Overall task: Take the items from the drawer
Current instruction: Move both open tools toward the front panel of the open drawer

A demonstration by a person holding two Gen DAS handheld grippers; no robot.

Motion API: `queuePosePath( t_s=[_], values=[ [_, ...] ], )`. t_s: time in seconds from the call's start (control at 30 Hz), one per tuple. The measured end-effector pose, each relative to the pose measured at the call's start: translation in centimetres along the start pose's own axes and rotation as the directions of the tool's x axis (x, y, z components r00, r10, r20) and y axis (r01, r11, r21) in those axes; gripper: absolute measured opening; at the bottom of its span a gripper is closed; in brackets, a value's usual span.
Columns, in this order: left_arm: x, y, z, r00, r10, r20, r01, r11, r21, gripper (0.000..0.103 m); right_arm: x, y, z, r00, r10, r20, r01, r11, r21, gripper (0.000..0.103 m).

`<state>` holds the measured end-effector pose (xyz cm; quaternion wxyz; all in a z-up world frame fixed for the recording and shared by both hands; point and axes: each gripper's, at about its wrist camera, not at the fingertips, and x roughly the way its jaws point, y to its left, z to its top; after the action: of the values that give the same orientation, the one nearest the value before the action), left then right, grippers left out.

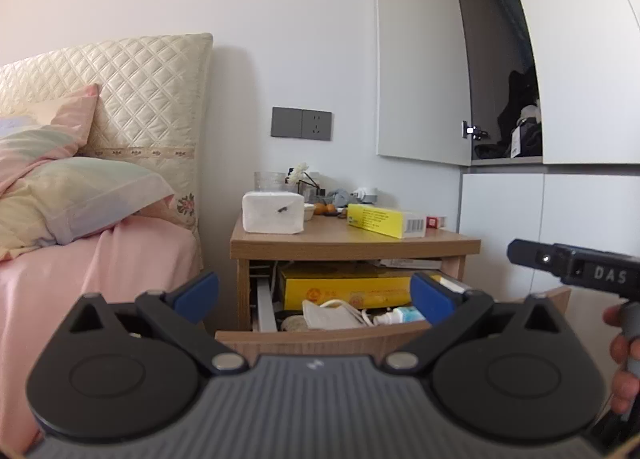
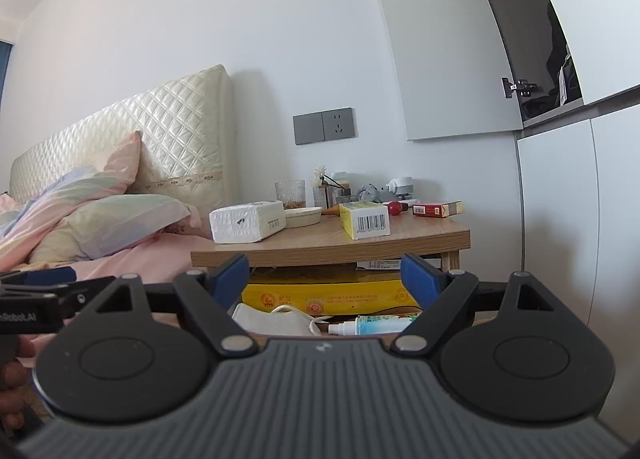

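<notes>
Plain white wall (image 1: 280, 39), evenly lit, soft daylight; cream quilted headboard (image 1: 152, 99) against it at left; bed with pink sheet (image 1: 100, 267) and pastel pillows (image 1: 80, 195); grey switch and socket plate (image 1: 301, 123) on wall above a light wood nightstand (image 1: 352, 245) standing just beside the bed; white wardrobe (image 1: 580, 99) at right, upper door (image 1: 420, 79) swung open, dark clothing (image 1: 520, 115) on shelf inside; lower doors closed.
</notes>
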<state>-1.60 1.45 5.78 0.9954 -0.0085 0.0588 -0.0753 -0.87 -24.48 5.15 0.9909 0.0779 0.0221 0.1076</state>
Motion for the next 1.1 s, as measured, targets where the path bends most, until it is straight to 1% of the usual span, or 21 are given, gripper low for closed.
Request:
queuePosePath(
  t_s=[0.1,0.17,0.23,0.4,0.53,0.73,0.87,0.97,1.1],
  values=[
    [0.2,0.0,-0.2,1.000,0.003,-0.009,-0.003,1.000,-0.001,0.103,-0.2,-0.1,-0.1,1.000,0.018,0.008,-0.018,1.000,0.010,0.085],
    [0.3,-0.3,-0.3,1.000,-0.012,-0.004,0.012,1.000,-0.004,0.103,-0.4,0.0,-0.3,1.000,0.024,0.016,-0.024,1.000,0.016,0.085],
    [0.5,-0.6,-0.7,1.000,-0.023,-0.008,0.023,1.000,0.014,0.103,-0.6,0.2,-0.5,0.999,0.024,0.021,-0.025,1.000,0.018,0.085],
    [1.6,-0.2,-2.0,0.999,0.002,-0.050,-0.001,0.999,0.032,0.103,-0.5,0.7,-1.1,1.000,0.009,0.019,-0.009,1.000,-0.007,0.085],
    [2.4,0.5,-3.1,0.997,0.034,-0.070,-0.030,0.998,0.049,0.103,-0.1,0.7,-1.6,1.000,0.000,0.019,0.000,1.000,0.004,0.085],
    [2.7,1.4,-3.7,0.998,0.025,-0.064,-0.022,0.999,0.050,0.103,0.6,1.1,-2.5,0.999,-0.038,0.024,0.038,0.999,-0.025,0.085],
    [2.6,1.7,-3.8,0.998,-0.007,-0.057,0.008,1.000,0.019,0.103,1.3,1.5,-3.3,0.999,-0.052,-0.001,0.052,0.996,-0.072,0.085],
    [2.6,1.8,-4.0,0.999,-0.013,-0.050,0.014,1.000,0.023,0.102,1.3,1.4,-3.9,0.997,-0.072,0.004,0.072,0.994,-0.088,0.085],
    [2.7,1.7,-4.2,0.999,-0.008,-0.046,0.010,0.999,0.040,0.102,1.2,1.2,-4.4,0.997,-0.081,0.009,0.081,0.994,-0.073,0.085]
  ],
)
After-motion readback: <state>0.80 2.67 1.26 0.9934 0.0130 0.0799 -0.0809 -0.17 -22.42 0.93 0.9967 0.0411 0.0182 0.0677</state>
